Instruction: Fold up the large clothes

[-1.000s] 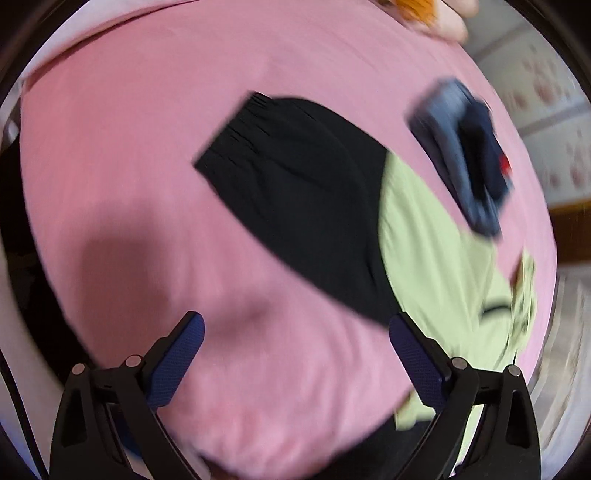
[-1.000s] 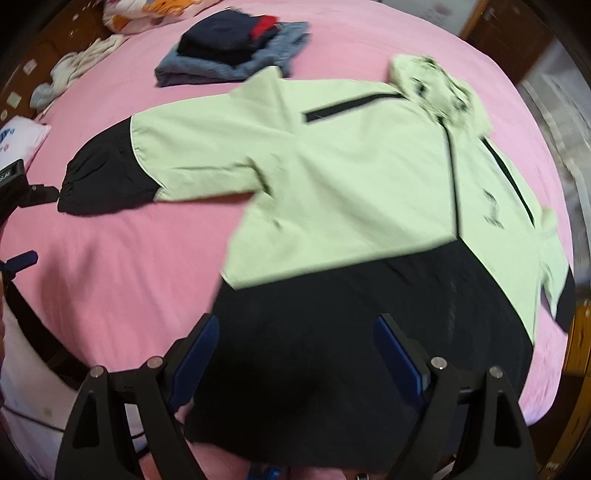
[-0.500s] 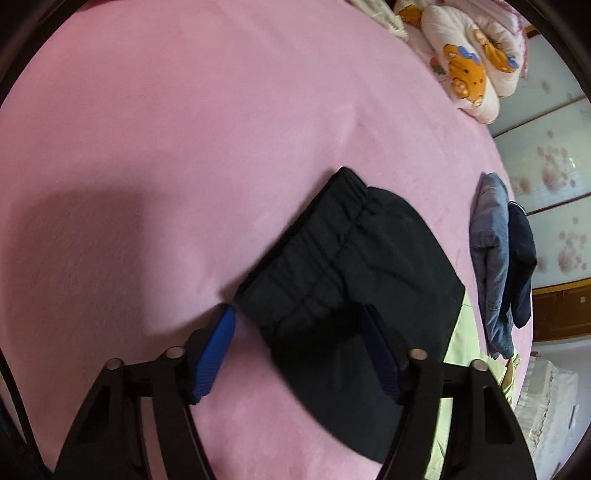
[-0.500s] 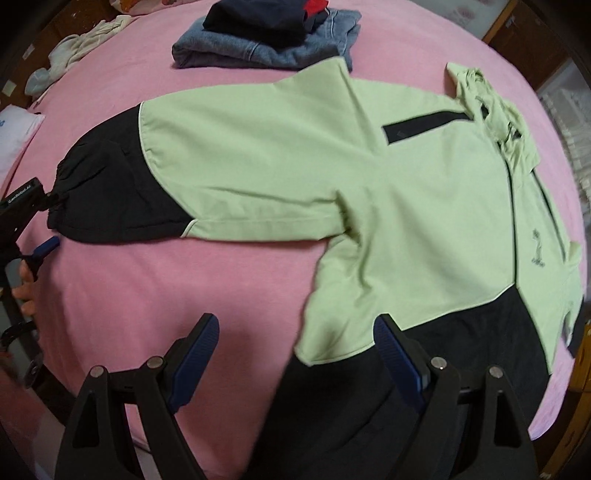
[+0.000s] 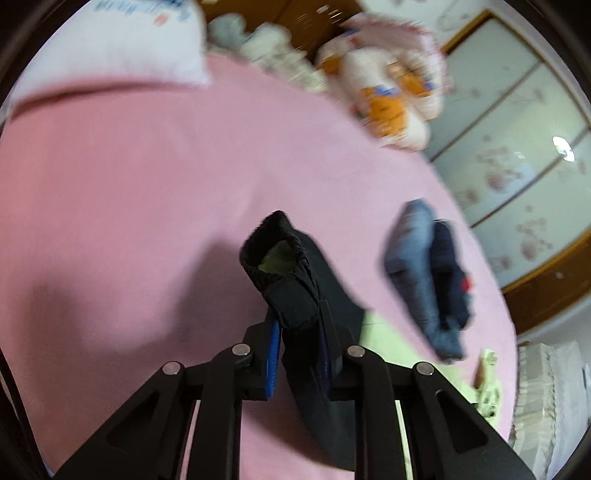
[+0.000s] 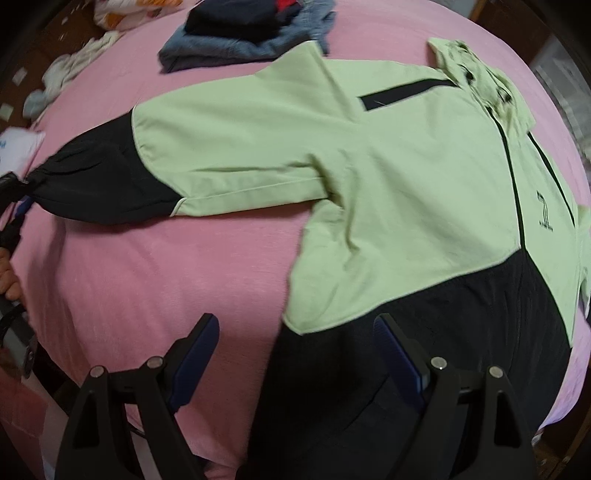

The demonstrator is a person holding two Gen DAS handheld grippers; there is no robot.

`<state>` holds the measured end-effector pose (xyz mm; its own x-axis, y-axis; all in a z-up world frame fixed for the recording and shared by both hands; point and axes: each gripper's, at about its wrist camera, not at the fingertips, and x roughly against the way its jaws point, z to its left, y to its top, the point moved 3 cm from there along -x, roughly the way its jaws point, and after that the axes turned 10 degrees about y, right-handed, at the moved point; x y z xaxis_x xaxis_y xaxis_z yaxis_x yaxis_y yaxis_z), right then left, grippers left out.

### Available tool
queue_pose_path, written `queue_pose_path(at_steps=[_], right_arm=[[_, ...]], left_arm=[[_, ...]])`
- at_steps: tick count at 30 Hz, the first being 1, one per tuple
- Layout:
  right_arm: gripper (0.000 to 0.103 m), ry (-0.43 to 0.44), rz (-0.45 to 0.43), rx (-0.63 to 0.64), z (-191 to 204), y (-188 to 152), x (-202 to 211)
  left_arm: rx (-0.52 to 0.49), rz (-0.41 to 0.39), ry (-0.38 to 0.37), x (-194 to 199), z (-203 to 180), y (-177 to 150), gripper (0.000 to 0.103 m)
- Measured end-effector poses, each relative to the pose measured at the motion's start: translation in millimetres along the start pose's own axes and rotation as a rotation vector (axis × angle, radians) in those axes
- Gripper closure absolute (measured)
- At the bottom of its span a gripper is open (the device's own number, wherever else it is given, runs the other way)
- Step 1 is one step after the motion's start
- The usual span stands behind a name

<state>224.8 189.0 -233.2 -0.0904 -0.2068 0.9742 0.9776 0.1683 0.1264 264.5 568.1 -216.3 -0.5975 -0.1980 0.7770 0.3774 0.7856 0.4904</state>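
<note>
A light green and black hooded jacket [image 6: 406, 177] lies front up on the pink bed [image 6: 166, 277], one sleeve stretched out to the left. My left gripper [image 5: 297, 332] is shut on the black cuff [image 5: 284, 266] of that sleeve and lifts it off the bed; it also shows at the left edge of the right wrist view [image 6: 14, 199]. My right gripper [image 6: 295, 354] is open and empty, hovering over the jacket's black hem [image 6: 424, 350], its right finger above the fabric.
A folded pile of blue and dark clothes [image 6: 251, 33] lies beyond the jacket, also in the left wrist view [image 5: 428, 273]. Pillows [image 5: 388, 96] and a white bag [image 5: 122, 40] lie at the bed's far side. Wardrobe doors [image 5: 517, 155] stand behind.
My left gripper has closed on the black sleeve cuff and raised it. My right gripper, still open, has shifted over the jacket's hem.
</note>
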Motion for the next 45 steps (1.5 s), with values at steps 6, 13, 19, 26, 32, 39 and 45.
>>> queue_pose_path(at_steps=[6,13,19,26,32,39,45], right_arm=[[0.017,0.043,-0.044,-0.068,-42.2,-6.3,18.4],[0.017,0.09,-0.103,-0.135,-114.8,-18.2,54.6],[0.017,0.107,-0.175,-0.199,-189.2,-14.5,85.6],[0.017,0.1,-0.263,-0.306,-283.5,-5.4,116.0],[0.017,0.077,-0.281,-0.385,-349.6,-13.0,112.4],[0.023,0.149,-0.239,-0.457,-394.6,-12.0,90.7],[0.033,0.328,-0.183,-0.499,-391.1,5.7,68.8]], left_arm=[[-0.114,-0.094,-0.101,56.9,-78.1,-8.5,0.089],[-0.267,-0.137,-0.226,112.2,-195.2,-60.5,0.09],[-0.335,-0.055,-0.334,126.4,-292.2,-139.3,0.09],[-0.461,0.065,-0.374,101.5,-392.0,-251.2,0.09],[-0.585,0.238,-0.31,41.5,-422.8,-344.2,0.089],[-0.659,0.487,-0.205,0.6,-411.6,-393.1,0.053],[-0.642,0.392,-0.068,16.2,-377.0,-357.9,0.019]])
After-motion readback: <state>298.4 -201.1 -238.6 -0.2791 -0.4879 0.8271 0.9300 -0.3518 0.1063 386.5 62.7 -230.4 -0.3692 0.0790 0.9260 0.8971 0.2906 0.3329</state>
